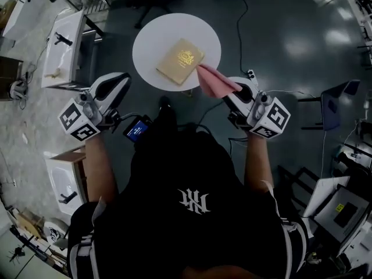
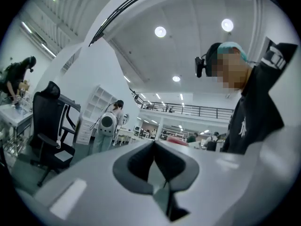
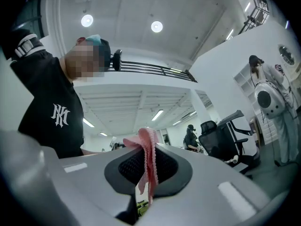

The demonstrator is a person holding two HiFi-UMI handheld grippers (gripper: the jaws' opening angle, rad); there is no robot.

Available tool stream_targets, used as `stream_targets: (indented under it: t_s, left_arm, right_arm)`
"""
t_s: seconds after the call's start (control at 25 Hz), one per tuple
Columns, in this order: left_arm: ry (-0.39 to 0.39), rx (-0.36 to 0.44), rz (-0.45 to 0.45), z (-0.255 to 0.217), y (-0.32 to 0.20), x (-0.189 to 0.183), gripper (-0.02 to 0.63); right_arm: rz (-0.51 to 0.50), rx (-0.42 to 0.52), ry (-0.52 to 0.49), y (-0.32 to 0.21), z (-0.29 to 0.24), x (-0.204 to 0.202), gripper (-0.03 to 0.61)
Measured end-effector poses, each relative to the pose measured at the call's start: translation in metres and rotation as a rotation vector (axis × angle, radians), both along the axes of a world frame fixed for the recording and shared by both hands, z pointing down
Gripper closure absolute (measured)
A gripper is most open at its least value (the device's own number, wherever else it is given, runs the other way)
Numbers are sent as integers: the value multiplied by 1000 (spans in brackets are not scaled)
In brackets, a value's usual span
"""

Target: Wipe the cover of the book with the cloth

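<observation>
Round white table [image 1: 148,36] on a dark glossy floor [image 1: 279,45]; both grippers held just short of it.

White desks [image 1: 65,42] line the left side. The left gripper [image 1: 116,83] has its jaws together on nothing. The book [image 1: 181,61] lies flat on the table, skewed, towards the near rim; tan cover, gold emblem. The right gripper [image 1: 235,95] is clamped on the pink cloth [image 1: 215,81], whose free corner reaches over the table edge beside the book; contact unclear.

White NY monogram [image 1: 193,200] on the black shirt [image 1: 163,173] (shown in 2 views).
</observation>
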State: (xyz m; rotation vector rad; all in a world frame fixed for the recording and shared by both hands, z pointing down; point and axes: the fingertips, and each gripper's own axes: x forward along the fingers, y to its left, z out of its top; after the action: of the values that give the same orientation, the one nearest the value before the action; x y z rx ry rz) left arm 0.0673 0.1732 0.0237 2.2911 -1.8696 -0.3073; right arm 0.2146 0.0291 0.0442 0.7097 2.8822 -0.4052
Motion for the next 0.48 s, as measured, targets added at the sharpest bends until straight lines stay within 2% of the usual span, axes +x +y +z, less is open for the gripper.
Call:
stream_targets:
  t_s: [0.16, 0.28, 0.48]
  left_arm:
    - [-29, -56, -38, 16, 23, 26, 611]
    - [-59, -87, -29, 24, 43, 55, 611]
    - [-91, -108, 42, 37, 46, 69, 611]
  right_arm:
    - [-62, -34, -34, 29, 7, 15, 566]
    - [-16, -45, -59, 55, 4, 36, 568]
    - [64, -49, -44, 80, -4, 42, 568]
